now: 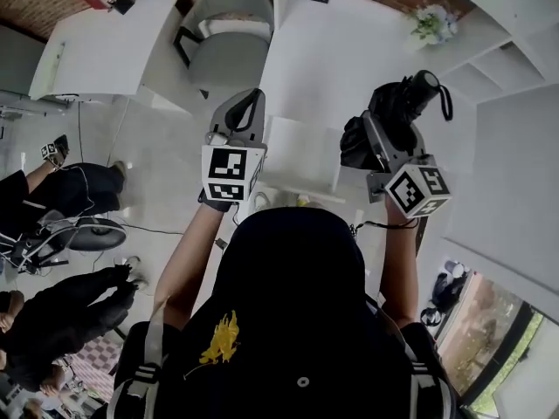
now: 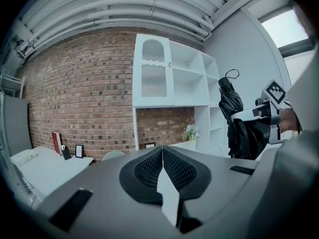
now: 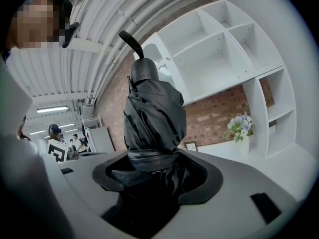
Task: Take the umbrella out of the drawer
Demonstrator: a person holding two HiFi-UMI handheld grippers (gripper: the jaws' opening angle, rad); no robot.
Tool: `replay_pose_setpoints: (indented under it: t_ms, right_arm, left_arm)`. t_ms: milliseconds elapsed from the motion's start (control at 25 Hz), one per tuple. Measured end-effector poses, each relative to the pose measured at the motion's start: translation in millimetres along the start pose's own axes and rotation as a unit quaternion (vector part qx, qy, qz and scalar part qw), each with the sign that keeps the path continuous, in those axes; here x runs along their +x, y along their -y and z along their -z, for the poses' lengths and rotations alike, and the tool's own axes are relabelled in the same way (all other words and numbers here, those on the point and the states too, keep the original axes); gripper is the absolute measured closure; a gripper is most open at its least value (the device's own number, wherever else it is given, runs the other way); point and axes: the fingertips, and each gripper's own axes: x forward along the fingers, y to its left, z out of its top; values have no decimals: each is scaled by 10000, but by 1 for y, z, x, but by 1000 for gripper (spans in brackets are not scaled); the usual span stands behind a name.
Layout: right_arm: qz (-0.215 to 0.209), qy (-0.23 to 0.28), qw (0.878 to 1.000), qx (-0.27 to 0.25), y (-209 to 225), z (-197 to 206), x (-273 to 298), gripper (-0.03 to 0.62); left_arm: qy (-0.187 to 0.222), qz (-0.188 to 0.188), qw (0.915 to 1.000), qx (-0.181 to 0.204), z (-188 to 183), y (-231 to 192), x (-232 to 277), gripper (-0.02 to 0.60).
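Two grippers are up in front of us, one in each hand. Our right gripper [image 3: 154,176] is clamped on a folded black fabric umbrella [image 3: 152,116]. Its two dark fingers press the bunched cloth from either side, and the umbrella stands nearly upright between them. Most of its length rises above the fingers, ending in a rounded black cap with a thin black cord loop [image 3: 130,41] at the very top. The lower end drops out of sight below the fingers. In the head view the umbrella [image 1: 403,103] sticks out past the right gripper [image 1: 389,133], held in the air and touching nothing else that we can see.

Our left gripper [image 2: 162,171] holds nothing: its ribbed black pads [image 2: 147,168] lie flat against each other with no gap. In the head view the left gripper [image 1: 243,112] is level with the right one and well apart from it.

From the left fingers, the umbrella [image 2: 230,101] and the right gripper [image 2: 256,117] show off to the right. Beyond the left fingertips stands a tall white shelf unit [image 2: 169,73] against a red brick wall [image 2: 79,93], with a small bunch of pale flowers [image 2: 190,132] at its foot. Those flowers [image 3: 239,126] sit to the right of the right fingers, under the shelf unit [image 3: 224,54].
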Motion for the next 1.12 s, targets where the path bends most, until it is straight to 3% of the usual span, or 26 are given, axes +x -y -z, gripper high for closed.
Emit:
replay_pose_setpoints:
  t_ms: [280, 440, 760, 1120]
  right_arm:
    - [-97, -65, 9999, 42, -2, 10, -3, 303]
    - [-326, -108, 9994, -58, -24, 8, 15, 303]
    - [-994, -215, 9947, -139, -75, 3, 53, 303]
    - [-2012, -468, 9782, -202, -150, 31, 93, 303]
  left_arm:
    - [97, -130, 9998, 122, -1, 5, -9, 561]
    - [198, -372, 9991, 85, -6, -16, -24, 561]
    - [182, -989, 9949, 41, -13, -60, -61, 561]
    - [165, -1830, 9830, 34, -3, -103, -116, 561]
